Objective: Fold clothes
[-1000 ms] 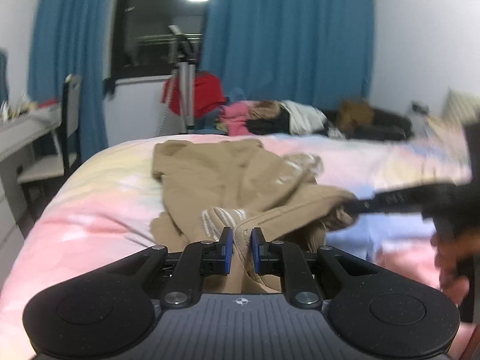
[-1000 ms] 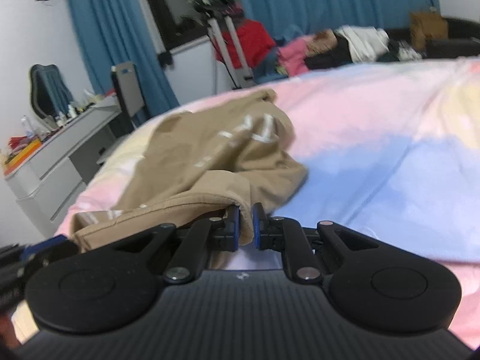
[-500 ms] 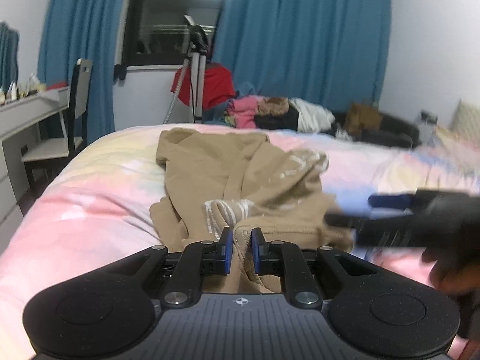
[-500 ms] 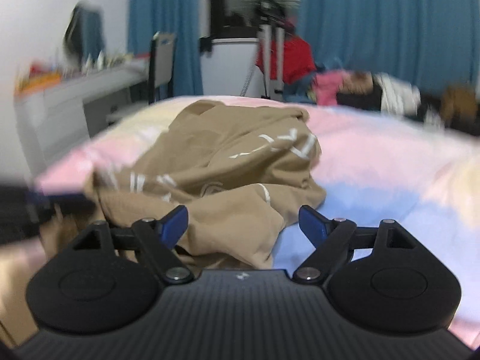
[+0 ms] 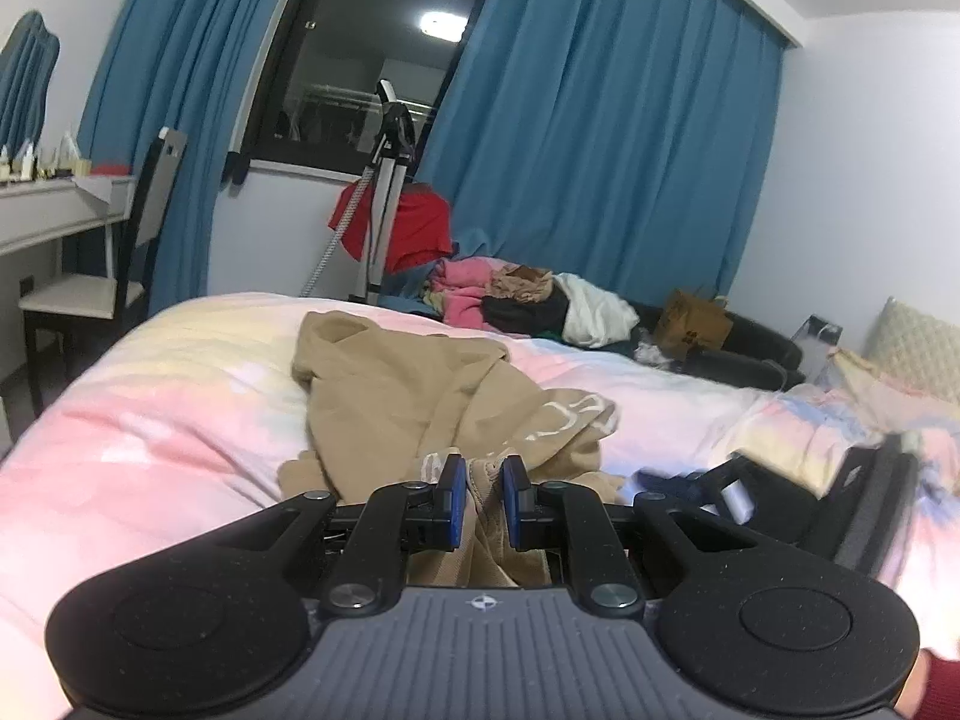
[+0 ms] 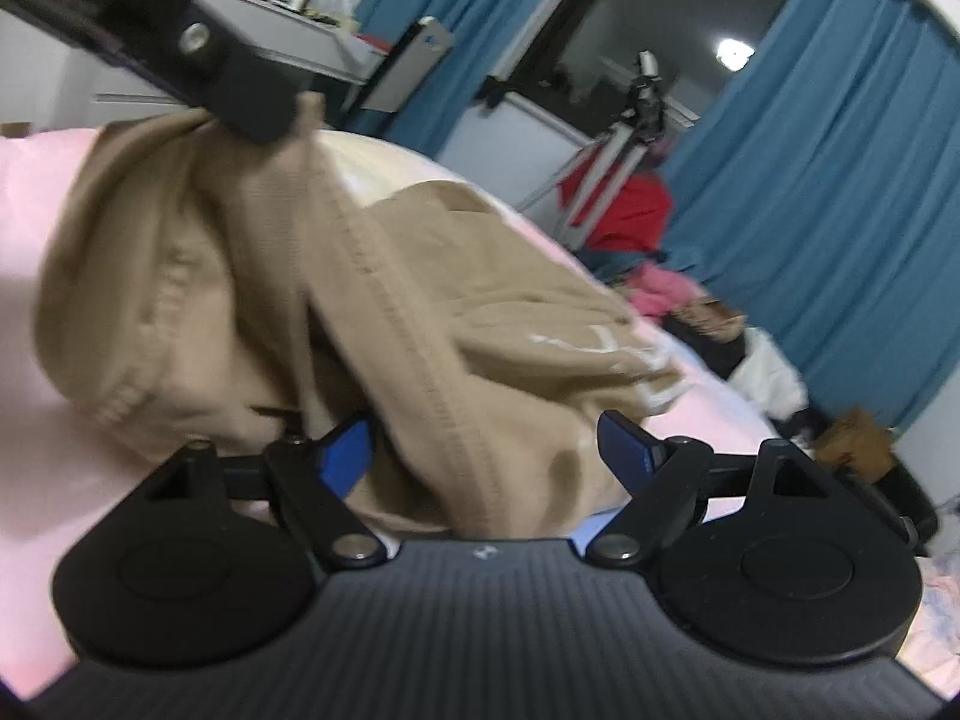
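Note:
A tan garment (image 5: 420, 396) with white print lies crumpled on the pastel bedspread (image 5: 150, 420). My left gripper (image 5: 478, 480) is shut on a fold of its edge, lifting it; in the right wrist view its fingers (image 6: 252, 102) pinch the cloth at the upper left. My right gripper (image 6: 486, 438) is open, its blue pads either side of a seamed fold of the garment (image 6: 420, 360) that hangs between them. The right gripper also shows blurred in the left wrist view (image 5: 750, 492), low on the right.
A pile of clothes (image 5: 528, 300) and a brown bag (image 5: 690, 324) lie beyond the bed's far edge. A tripod (image 5: 384, 192) with a red cloth stands by the window. A white desk (image 5: 54, 210) and chair (image 5: 108, 276) stand at left. A pillow (image 5: 918, 354) lies at right.
My right gripper let go of the garment and opened, then swung round close to the fold hanging from the left gripper. My left gripper kept its grip and rose a little.

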A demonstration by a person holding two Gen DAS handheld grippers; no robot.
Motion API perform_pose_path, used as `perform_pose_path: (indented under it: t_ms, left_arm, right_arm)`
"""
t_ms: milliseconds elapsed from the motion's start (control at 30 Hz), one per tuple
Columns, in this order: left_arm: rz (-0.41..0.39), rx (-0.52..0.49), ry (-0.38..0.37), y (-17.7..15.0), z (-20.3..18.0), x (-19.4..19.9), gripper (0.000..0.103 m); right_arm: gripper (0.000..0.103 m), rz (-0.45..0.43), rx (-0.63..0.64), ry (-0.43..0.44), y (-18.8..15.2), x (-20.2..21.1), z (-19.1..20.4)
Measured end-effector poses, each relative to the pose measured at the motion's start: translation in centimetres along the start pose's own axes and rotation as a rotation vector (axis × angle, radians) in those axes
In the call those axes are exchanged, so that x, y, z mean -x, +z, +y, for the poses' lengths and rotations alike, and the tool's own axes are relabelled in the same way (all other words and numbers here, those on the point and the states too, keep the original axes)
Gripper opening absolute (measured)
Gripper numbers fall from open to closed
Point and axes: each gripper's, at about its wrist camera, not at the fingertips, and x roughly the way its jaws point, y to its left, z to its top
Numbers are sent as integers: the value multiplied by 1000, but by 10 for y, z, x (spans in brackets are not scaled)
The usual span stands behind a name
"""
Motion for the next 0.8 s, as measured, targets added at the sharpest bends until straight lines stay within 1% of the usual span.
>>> perform_pose_path:
  t_ms: [100, 200, 300, 333, 367, 500, 600, 633, 667, 800]
  left_arm:
    - [22, -3, 30, -2, 1, -5, 15]
    - [37, -33, 46, -5, 0, -8, 19]
    - [51, -120, 63, -10, -10, -10, 20]
    - [49, -165, 69, -12, -15, -10, 22]
    - [47, -211, 75, -15, -20, -10, 26]
    - [14, -368, 71, -26, -38, -6, 31]
    - [4, -492, 48, -36, -52, -3, 38]
    - [0, -538, 51, -41, -58, -3, 41]
    - [-4, -584, 63, -48, -63, -5, 42]
    - [-18, -764, 115, -73, -84, -15, 43]
  right_arm:
    - [82, -10, -81, -69, 1, 10, -16]
    - [82, -19, -176, -119, 0, 21, -33]
    - [82, -29, -239, -133, -2, 24, -47]
    - [82, -27, -252, -131, -4, 23, -49]
    - [82, -20, -267, -125, -5, 22, -51]
    - [82, 10, -406, -67, -13, 16, -63]
    - [82, 32, -510, -23, -19, 12, -73]
    - [82, 39, -544, -8, -20, 11, -76]
    - [82, 47, -579, 6, -22, 10, -79]
    - [82, 77, -717, 66, -30, 4, -92]
